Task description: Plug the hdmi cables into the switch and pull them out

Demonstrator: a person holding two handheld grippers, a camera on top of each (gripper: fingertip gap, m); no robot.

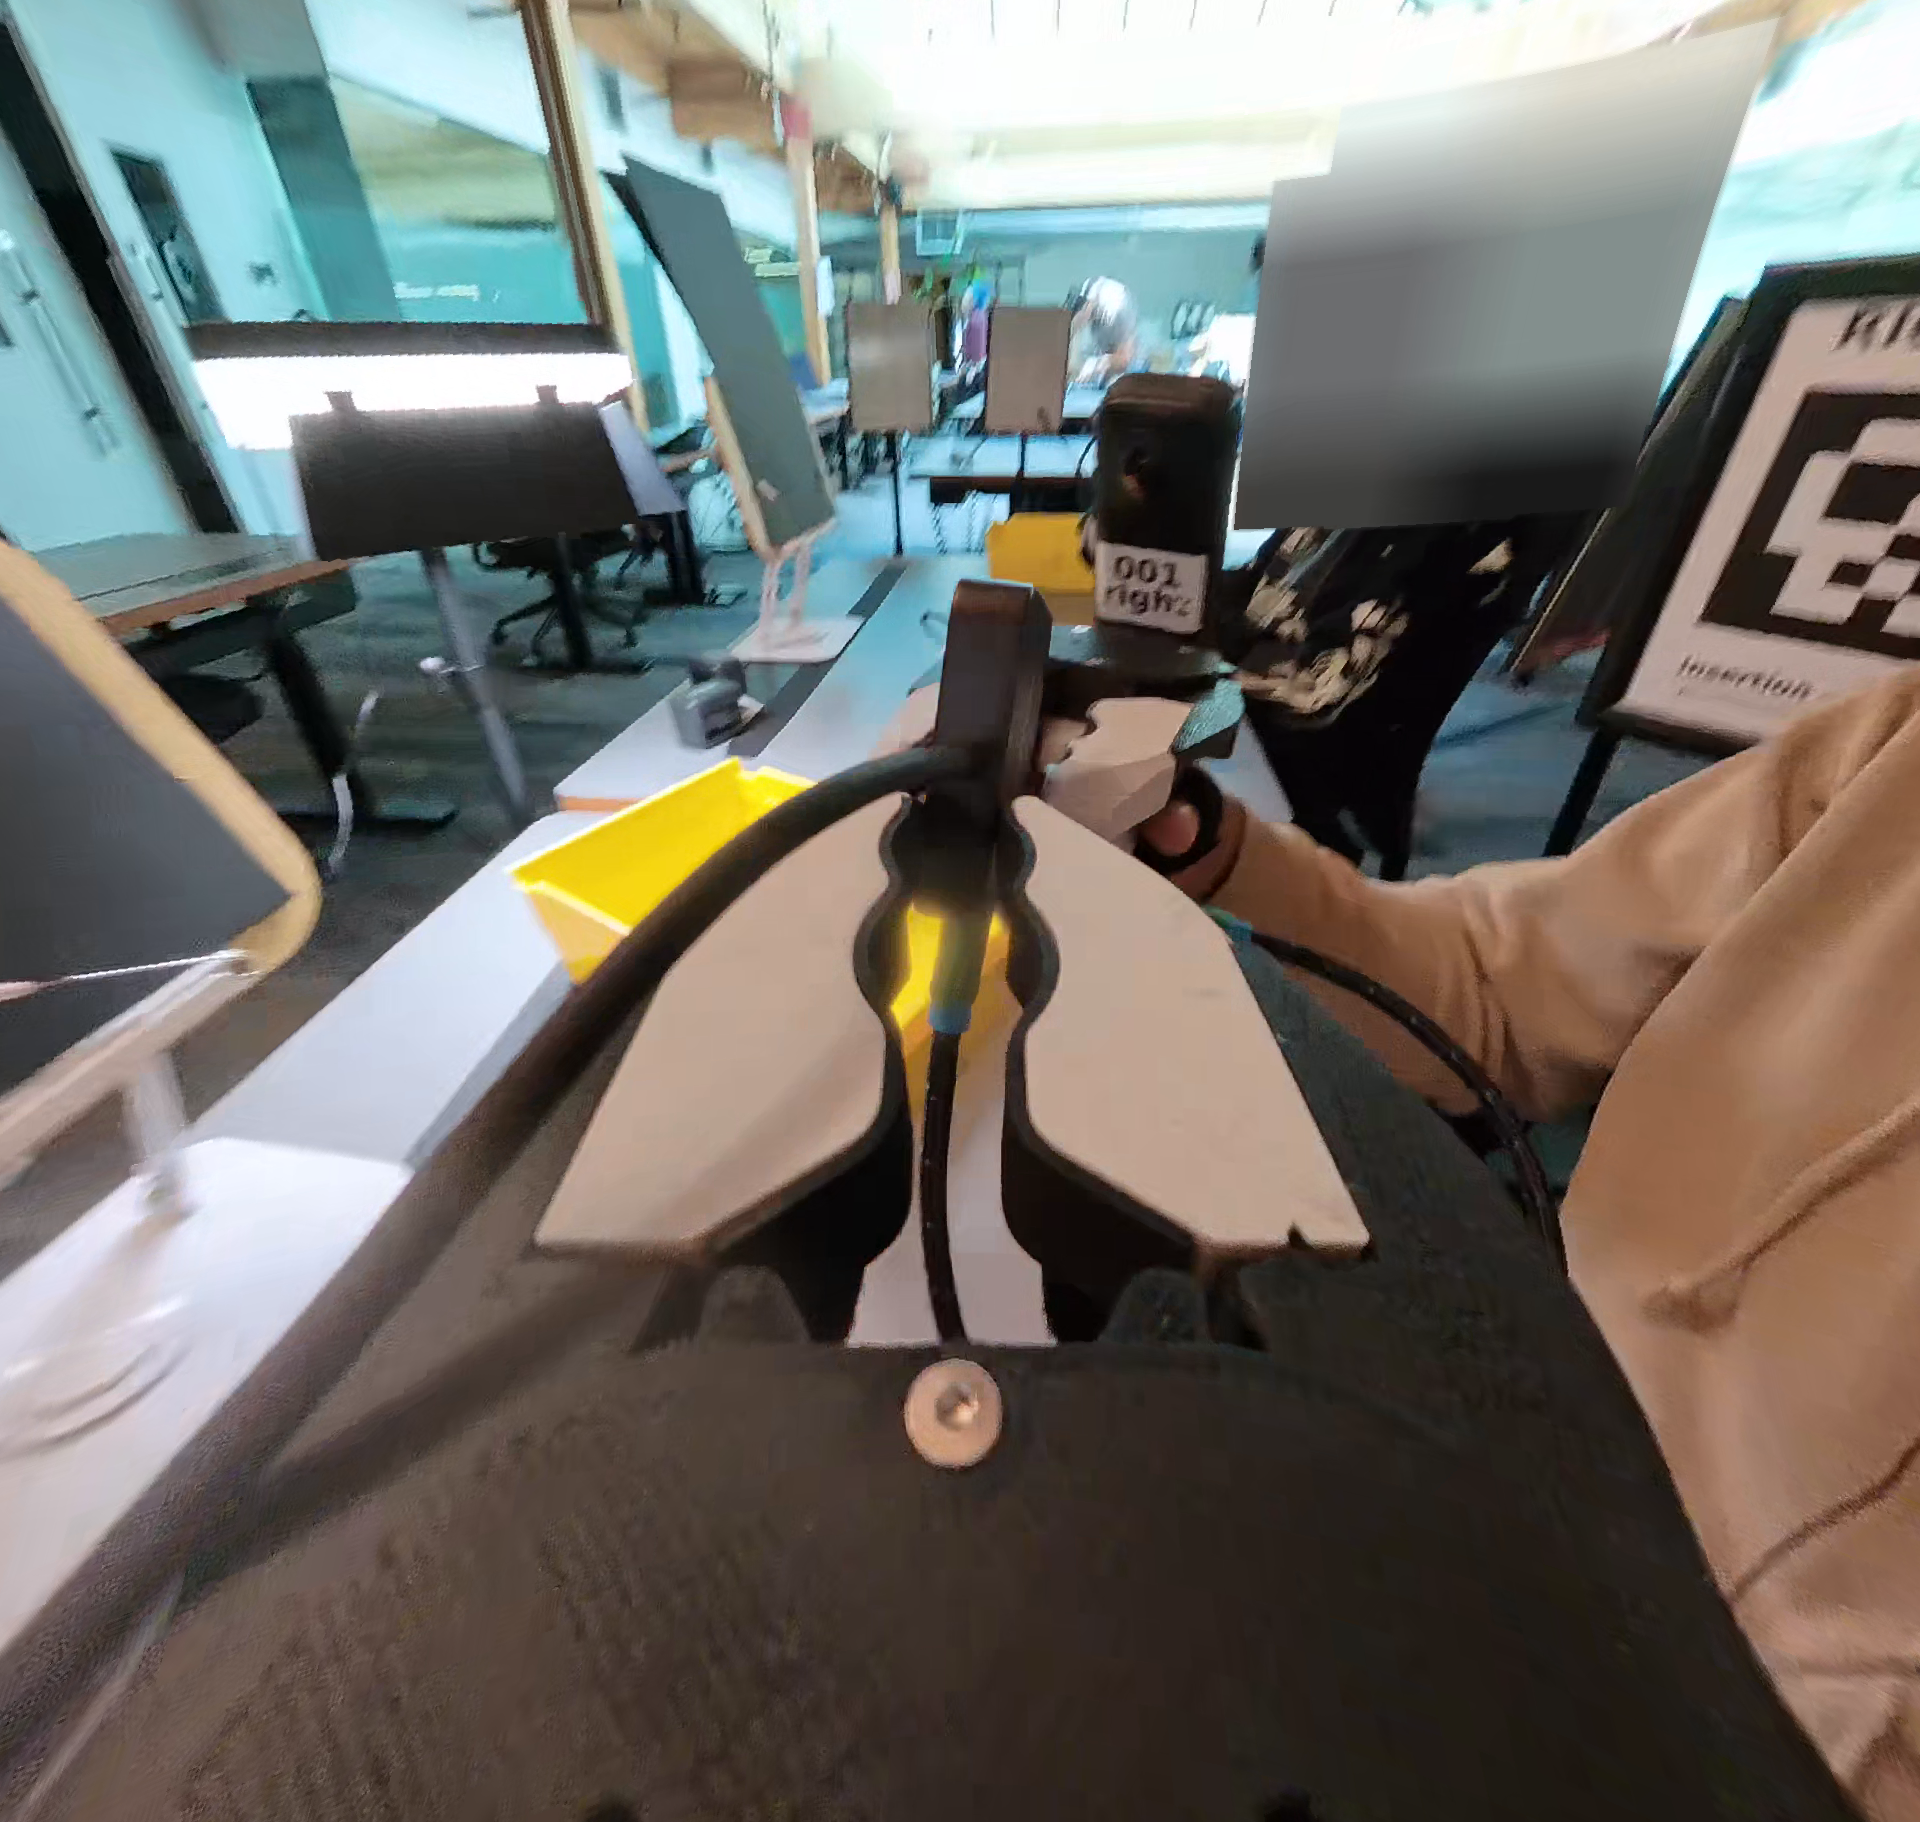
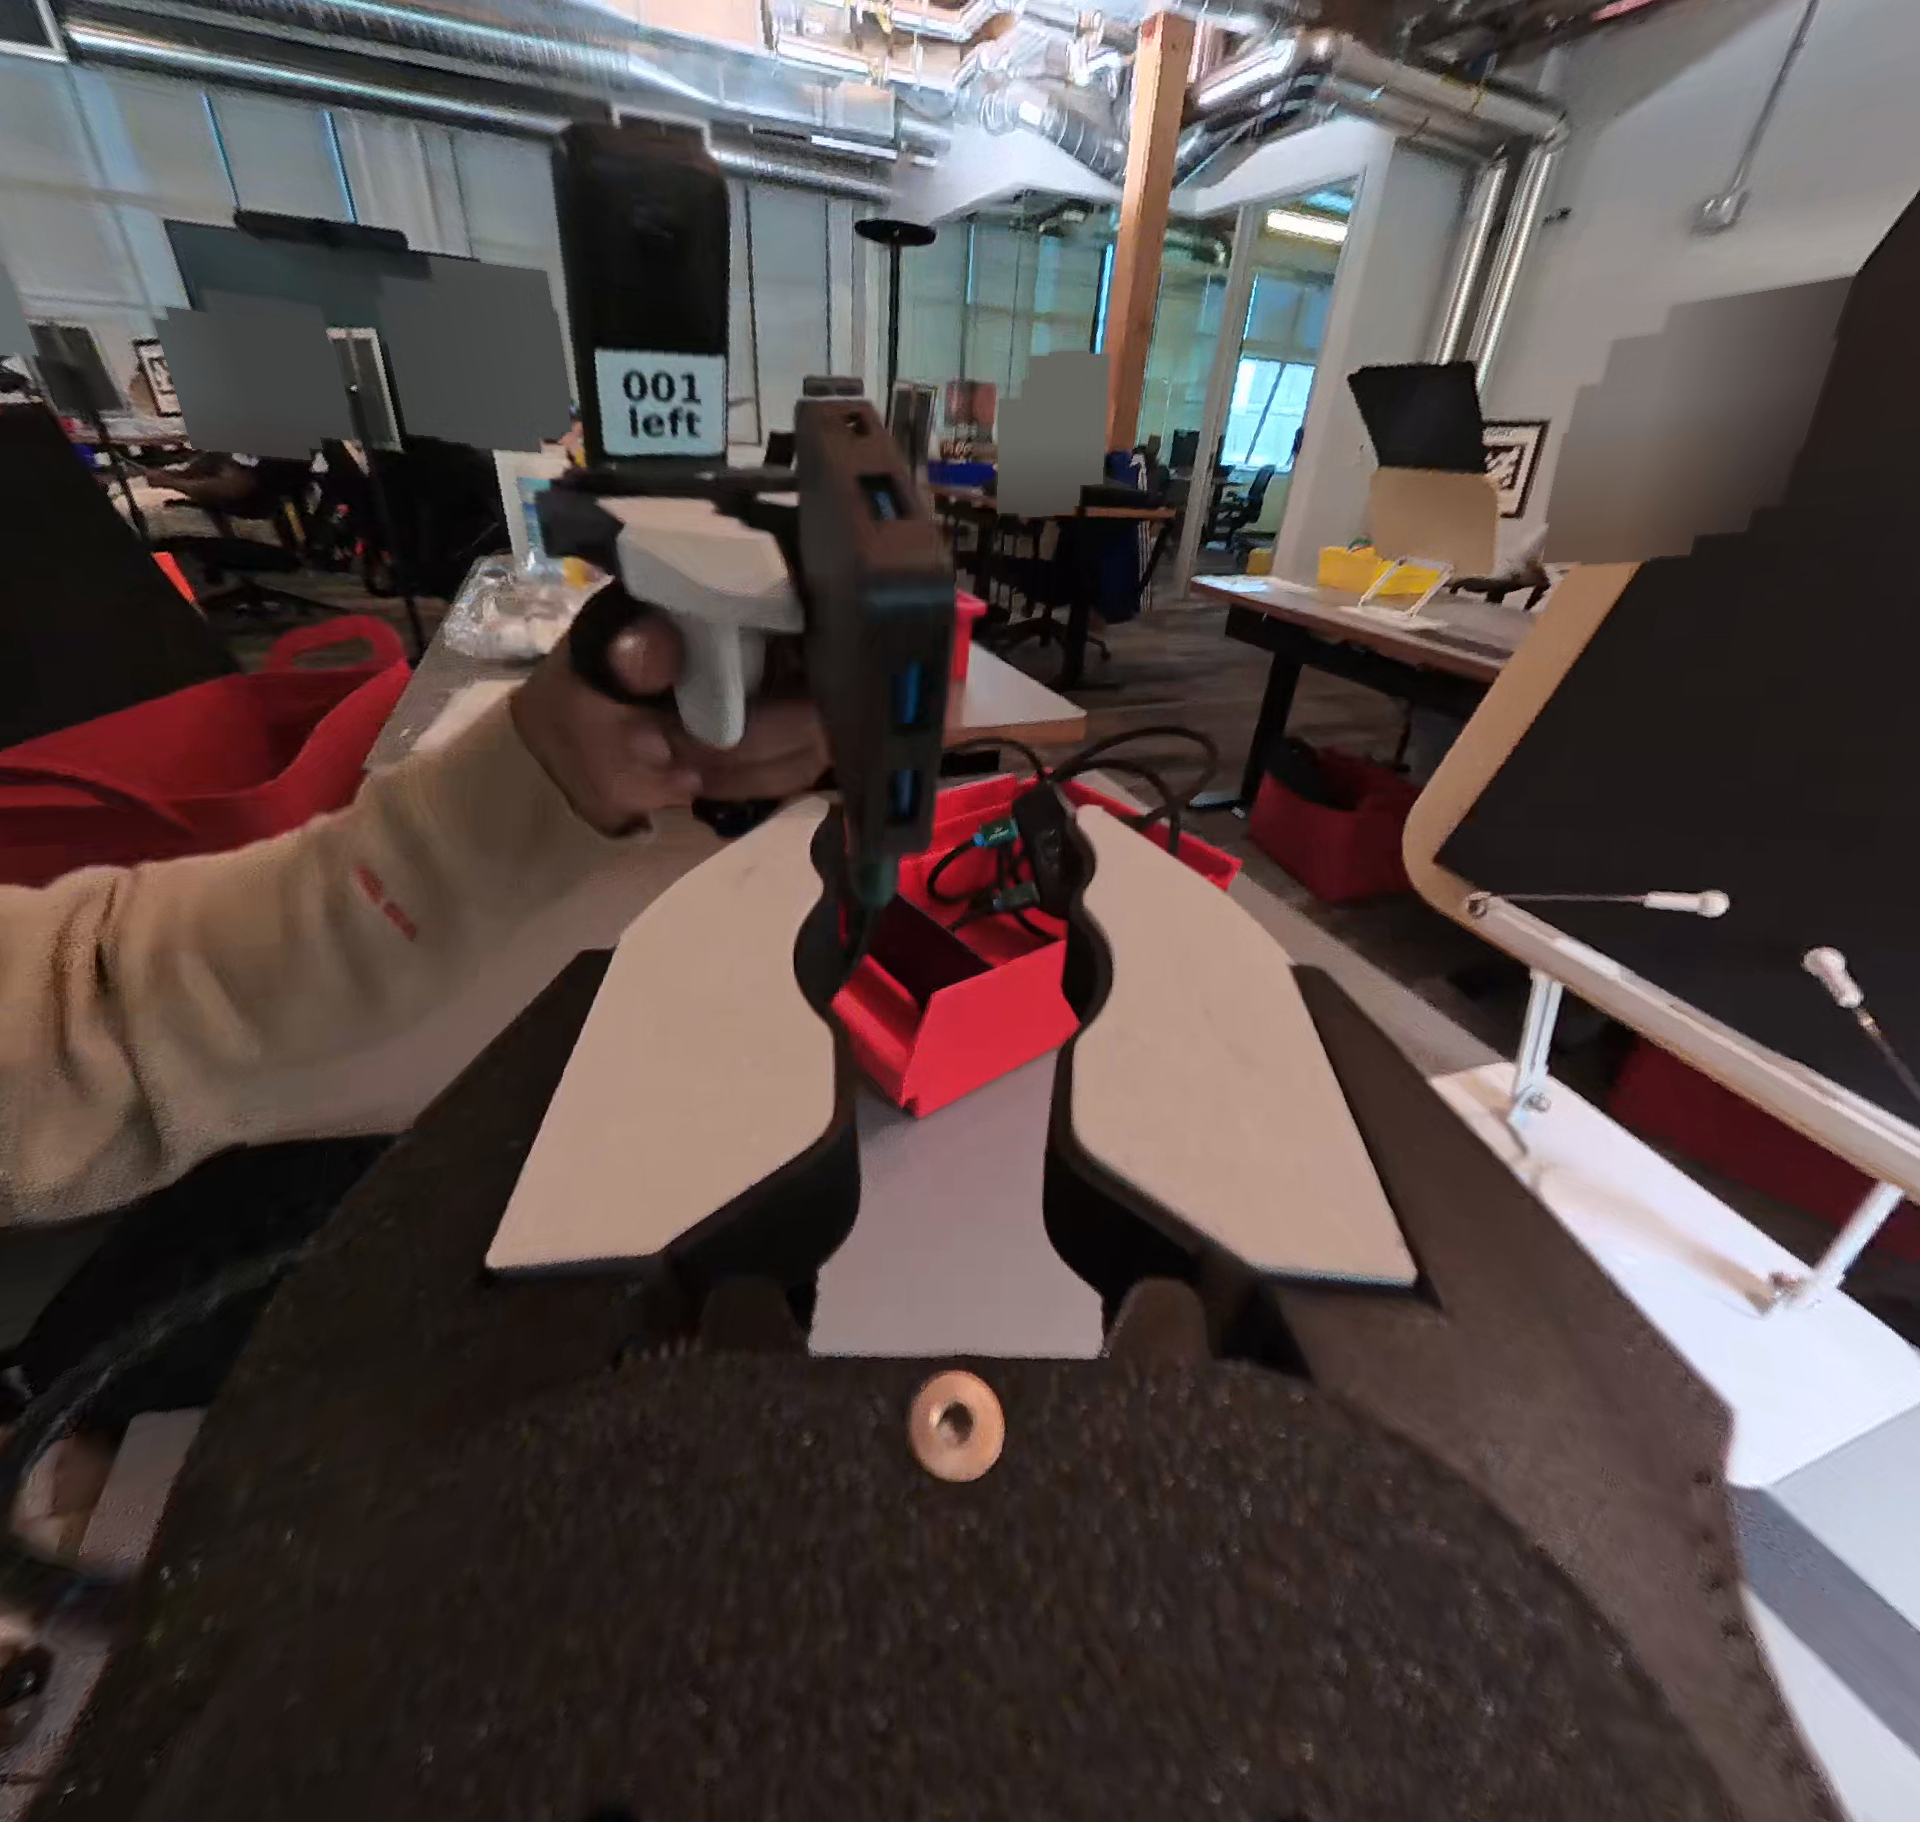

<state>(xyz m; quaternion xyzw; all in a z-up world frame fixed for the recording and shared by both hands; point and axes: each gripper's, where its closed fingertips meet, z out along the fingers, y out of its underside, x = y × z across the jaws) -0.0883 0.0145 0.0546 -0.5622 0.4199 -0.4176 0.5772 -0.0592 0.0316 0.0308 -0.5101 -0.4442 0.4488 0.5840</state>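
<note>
2 grippers (image 1: 956, 837) (image 2: 951, 899), 1 switch (image 1: 987, 671), 2 cables (image 1: 940, 1128).

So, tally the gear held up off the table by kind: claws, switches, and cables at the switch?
Claws: 2, left claw and right claw
Switch: 1
Cables: 2, thick cable and thin cable
Total: 5

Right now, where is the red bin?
In the right wrist view, the red bin stands on the grey table just beyond the right claw, black cables inside it.
</note>
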